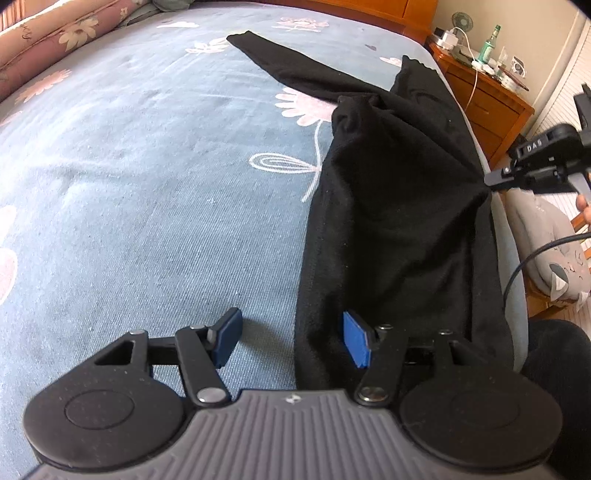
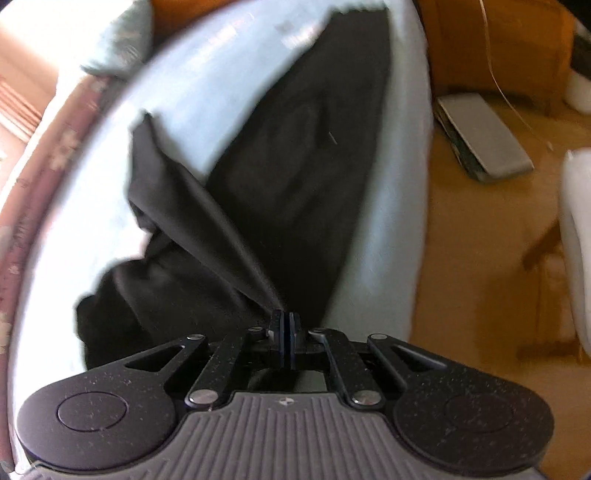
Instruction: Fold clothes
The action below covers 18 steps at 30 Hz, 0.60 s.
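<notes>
The room around my bed

Under me spreads a blue bedsheet (image 1: 147,221) printed with pale pink flowers, and a pink floral pillow (image 1: 55,40) lies along its far left edge. Beyond the bed's far corner I see an orange wooden headboard (image 1: 369,11) and a matching nightstand (image 1: 491,107); on its top stand a small green fan (image 1: 462,21), a green glass bottle (image 1: 489,44) and a white charger (image 1: 448,37) with a pale cable (image 1: 474,85) hanging down the drawer front. In my right view, blurred, a flat grey laptop-like slab (image 2: 484,136) lies on the tan floor (image 2: 480,240) beside the bed.
</notes>
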Motion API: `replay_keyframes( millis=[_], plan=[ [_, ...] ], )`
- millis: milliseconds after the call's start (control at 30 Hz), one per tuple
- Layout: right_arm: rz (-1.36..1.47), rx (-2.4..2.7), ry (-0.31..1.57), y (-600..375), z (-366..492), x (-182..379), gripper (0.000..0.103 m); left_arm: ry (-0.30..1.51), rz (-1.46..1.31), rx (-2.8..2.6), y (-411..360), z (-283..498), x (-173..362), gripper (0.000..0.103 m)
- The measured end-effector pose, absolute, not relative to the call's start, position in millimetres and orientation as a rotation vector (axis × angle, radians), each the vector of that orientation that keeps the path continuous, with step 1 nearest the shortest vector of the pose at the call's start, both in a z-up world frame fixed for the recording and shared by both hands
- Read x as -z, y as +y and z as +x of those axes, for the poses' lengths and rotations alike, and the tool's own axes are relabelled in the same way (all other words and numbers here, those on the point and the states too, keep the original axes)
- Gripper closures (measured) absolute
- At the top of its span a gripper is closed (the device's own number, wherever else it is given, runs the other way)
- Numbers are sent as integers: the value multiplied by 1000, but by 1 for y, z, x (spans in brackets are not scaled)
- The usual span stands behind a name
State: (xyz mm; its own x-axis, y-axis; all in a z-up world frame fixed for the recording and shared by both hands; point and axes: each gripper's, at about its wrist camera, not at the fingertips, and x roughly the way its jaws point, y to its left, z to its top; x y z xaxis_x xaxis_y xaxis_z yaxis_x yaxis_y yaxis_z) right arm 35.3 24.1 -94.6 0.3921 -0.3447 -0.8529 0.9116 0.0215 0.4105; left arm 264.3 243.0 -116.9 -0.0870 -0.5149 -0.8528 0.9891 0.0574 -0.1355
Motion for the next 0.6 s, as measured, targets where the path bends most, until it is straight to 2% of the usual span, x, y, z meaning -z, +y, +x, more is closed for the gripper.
replay_keyframes(
  millis=[33, 133, 267, 433, 467, 500, 533, 567, 600],
  plan=[
    [1169, 1093, 617, 28, 34, 94, 79, 928, 678, 1434, 245, 266, 116, 45],
    [1238, 1068, 521, 44, 30, 90, 67, 940, 660, 1441, 247, 270, 115, 45],
    [1351, 981, 486, 66, 38, 96, 64, 934, 662, 1447, 246, 269, 115, 45],
    [1377, 941, 547, 75, 65, 105, 64, 927, 658, 1453, 249, 268, 115, 44],
    [1377, 939, 551, 76, 69, 107, 65, 928, 656, 1455, 249, 268, 115, 44],
    [1368, 935, 547, 77, 71, 108, 72, 929, 654, 1457, 249, 269, 116, 44],
    [1355, 933, 547, 79, 71, 109, 89, 929, 653, 1460, 249, 269, 116, 44],
    [1341, 931, 548, 82, 71, 106, 96, 929, 651, 1461, 249, 270, 116, 44],
    [1325, 933, 549, 85, 71, 103, 98, 930, 649, 1462, 249, 270, 116, 44]
  ],
)
